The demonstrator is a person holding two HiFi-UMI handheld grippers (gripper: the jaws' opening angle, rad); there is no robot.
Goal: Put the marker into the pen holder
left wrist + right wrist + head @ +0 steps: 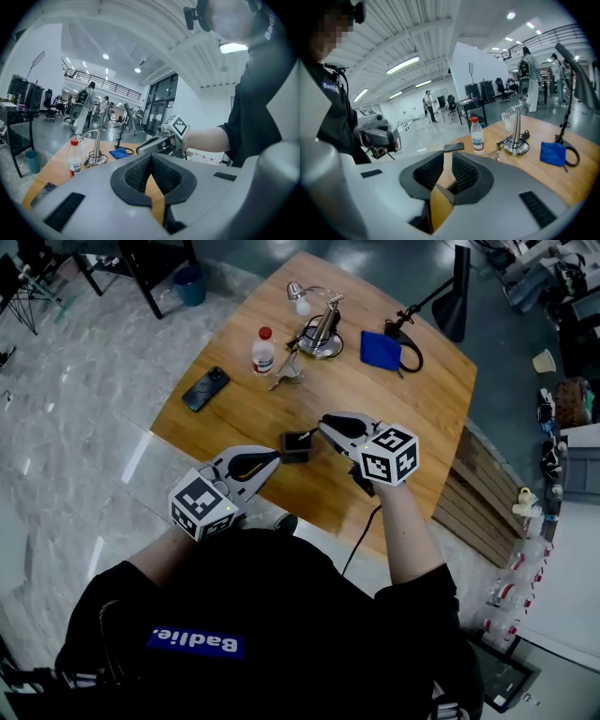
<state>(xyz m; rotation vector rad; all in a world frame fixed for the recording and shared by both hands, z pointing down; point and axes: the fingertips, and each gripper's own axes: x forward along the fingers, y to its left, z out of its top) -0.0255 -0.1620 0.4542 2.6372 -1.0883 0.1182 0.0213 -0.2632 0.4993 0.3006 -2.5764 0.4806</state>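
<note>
The pen holder (295, 445), a small dark square box, stands on the wooden table (403, 418) near its front edge. A thin pale stick, probably the marker (307, 436), slants from the holder's top toward my right gripper (322, 425). That gripper hovers just right of and above the holder. In the right gripper view its pads (465, 172) stand a narrow gap apart, and only table wood shows between them. My left gripper (275, 459) hangs just left of the holder, at the table's edge. Its pads (137, 172) meet at the tip with nothing held.
Farther back on the table are a black phone (205, 388), a red-capped bottle (263, 350), keys (289, 374), a metal desk lamp (319, 329) and a blue cloth (380, 348) beside a black cable (411, 351). The table's edge runs just under both grippers.
</note>
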